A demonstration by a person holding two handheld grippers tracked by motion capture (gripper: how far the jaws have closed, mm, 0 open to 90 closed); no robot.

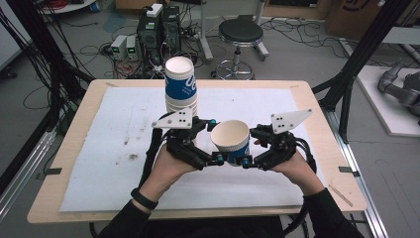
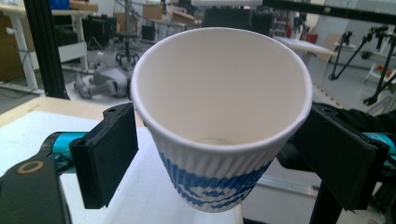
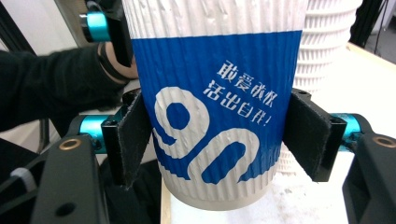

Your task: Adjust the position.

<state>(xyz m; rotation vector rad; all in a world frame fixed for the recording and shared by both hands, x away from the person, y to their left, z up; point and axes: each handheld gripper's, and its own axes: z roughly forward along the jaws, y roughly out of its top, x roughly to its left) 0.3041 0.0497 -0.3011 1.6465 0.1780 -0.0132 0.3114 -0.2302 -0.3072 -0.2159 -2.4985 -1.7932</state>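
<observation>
Right gripper point(image 3: 217, 144) clamped on the blue-and-white paper cup point(image 3: 215, 107): both black pads pressed flat against the ribbed wall, one on each side of the blue band, low on the body. Cup upright, mouth up, held above the white mat point(image 1: 124, 148) near the table's near-centre, between the two hands.

Left gripper point(image 2: 219, 158) spread: in the left gripper view, a clear gap between the left pad and the cup wall; right pad close beside the rim, contact there not decidable. Same cup point(image 2: 219, 116) between these jaws, seen from above, inside white and empty. No pinch by this gripper.

In the high view, left gripper point(image 1: 195, 148) and right gripper point(image 1: 260, 148) facing each other from either side of the cup point(image 1: 231, 141), grey three-cornered plates on top of both.

Stack of matching paper cups point(image 1: 181, 87) upright on the mat just behind the left gripper, close to the held cup; also visible directly behind the held cup in the right gripper view point(image 3: 327, 46). Nearest obstacle on the far side.

Wooden table point(image 1: 74, 134) under the mat; a few dark specks on the mat at left. Beyond the table: black stool point(image 1: 241, 34), computer boxes point(image 1: 158, 32) and cables on the floor.
</observation>
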